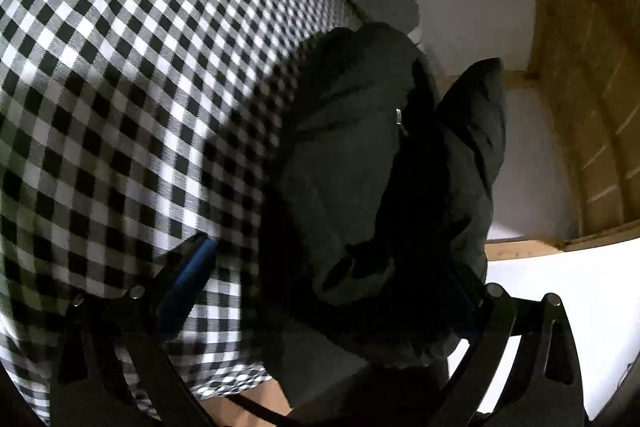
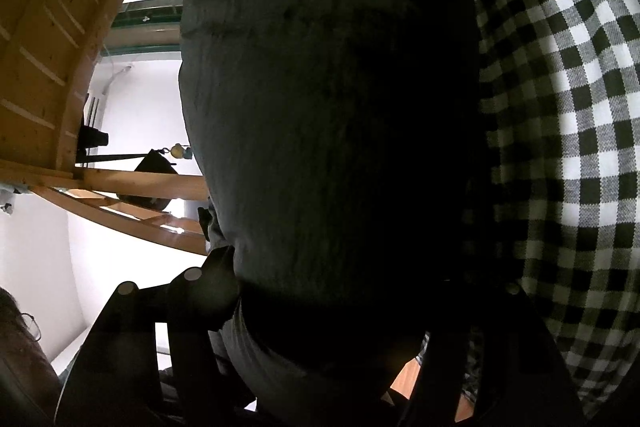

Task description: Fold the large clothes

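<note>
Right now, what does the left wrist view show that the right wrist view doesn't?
Left only: a metal zipper pull on the dark garment and a blue finger pad over the checked cloth.
Right only: a wooden ladder, a hanging bag, and the garment's broad surface filling the frame.
Both: garment, checked cloth, wooden frame.

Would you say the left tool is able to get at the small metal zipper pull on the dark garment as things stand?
Probably yes. The zipper pull sits exposed on the dark garment, straight ahead of the left tool, and nothing lies over it. The garment's bulk already fills the space between the fingers, though, so a clean pinch may be awkward.
</note>
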`<control>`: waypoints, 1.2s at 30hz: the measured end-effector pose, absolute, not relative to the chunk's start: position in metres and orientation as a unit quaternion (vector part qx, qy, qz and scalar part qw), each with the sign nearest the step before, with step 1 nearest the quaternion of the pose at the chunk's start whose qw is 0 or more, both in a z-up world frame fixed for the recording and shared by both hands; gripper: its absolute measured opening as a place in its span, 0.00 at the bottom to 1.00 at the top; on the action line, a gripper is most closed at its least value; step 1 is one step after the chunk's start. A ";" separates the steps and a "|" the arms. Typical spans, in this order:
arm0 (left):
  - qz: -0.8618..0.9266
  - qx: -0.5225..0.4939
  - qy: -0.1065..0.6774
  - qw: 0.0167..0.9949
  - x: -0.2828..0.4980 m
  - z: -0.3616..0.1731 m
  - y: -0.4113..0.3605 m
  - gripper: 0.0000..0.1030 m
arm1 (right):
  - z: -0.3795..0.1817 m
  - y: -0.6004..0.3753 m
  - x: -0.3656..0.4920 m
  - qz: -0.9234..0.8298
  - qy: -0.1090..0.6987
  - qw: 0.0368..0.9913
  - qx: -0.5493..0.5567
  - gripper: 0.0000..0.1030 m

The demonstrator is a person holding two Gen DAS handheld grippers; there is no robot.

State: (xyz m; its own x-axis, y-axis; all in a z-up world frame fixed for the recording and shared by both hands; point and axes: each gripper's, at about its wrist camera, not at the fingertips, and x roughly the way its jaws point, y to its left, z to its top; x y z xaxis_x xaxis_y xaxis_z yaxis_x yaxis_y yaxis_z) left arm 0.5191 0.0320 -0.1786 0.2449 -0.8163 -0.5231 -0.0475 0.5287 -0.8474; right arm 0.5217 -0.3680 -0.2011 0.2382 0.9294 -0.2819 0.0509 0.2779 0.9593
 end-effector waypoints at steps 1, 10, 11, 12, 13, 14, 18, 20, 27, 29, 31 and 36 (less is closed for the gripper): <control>-0.279 -0.390 0.548 0.686 0.519 -0.177 0.031 0.96 | -0.200 -0.367 0.522 0.355 0.505 0.620 0.484 0.62; -0.364 -0.509 0.500 0.599 0.520 -0.184 0.024 0.94 | -0.206 -0.374 0.519 0.360 0.502 0.612 0.494 0.63; -0.384 -0.528 0.484 0.582 0.521 -0.183 0.020 0.94 | -0.206 -0.374 0.519 0.360 0.502 0.611 0.495 0.63; -0.401 -0.547 0.461 0.573 0.520 -0.180 0.019 0.94 | -0.206 -0.375 0.519 0.361 0.501 0.611 0.496 0.63; -0.415 -0.566 0.434 0.565 0.518 -0.179 0.022 0.94 | -0.206 -0.375 0.519 0.362 0.500 0.611 0.496 0.63; -0.417 -0.571 0.423 0.566 0.516 -0.178 0.025 0.94 | -0.207 -0.376 0.519 0.362 0.500 0.610 0.497 0.64; -0.439 -0.516 0.406 0.613 0.503 -0.173 0.020 0.94 | -0.208 -0.375 0.519 0.365 0.503 0.611 0.490 0.64; -0.450 -0.476 0.397 0.643 0.496 -0.164 0.012 0.94 | -0.209 -0.375 0.519 0.365 0.503 0.609 0.493 0.64; -0.424 -0.462 0.482 0.613 0.520 -0.176 -0.020 0.95 | -0.205 -0.373 0.519 0.363 0.505 0.615 0.485 0.65; -0.418 -0.468 0.495 0.601 0.527 -0.180 -0.024 0.95 | -0.205 -0.372 0.520 0.362 0.505 0.614 0.488 0.65; -0.416 -0.463 0.499 0.603 0.528 -0.181 -0.026 0.88 | -0.205 -0.372 0.520 0.362 0.505 0.612 0.490 0.68; -0.411 -0.511 0.499 0.567 0.508 -0.193 -0.011 0.58 | -0.200 -0.358 0.530 0.367 0.504 0.626 0.469 0.91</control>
State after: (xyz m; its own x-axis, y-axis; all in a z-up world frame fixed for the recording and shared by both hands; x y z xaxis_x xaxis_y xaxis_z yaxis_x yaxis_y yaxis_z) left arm 0.5079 -0.0110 -0.1928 0.1644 -0.9755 -0.1459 -0.0446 0.1405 -0.9891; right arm 0.5302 -0.3576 -0.1997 0.2233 0.9314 -0.2875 0.0134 0.2919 0.9563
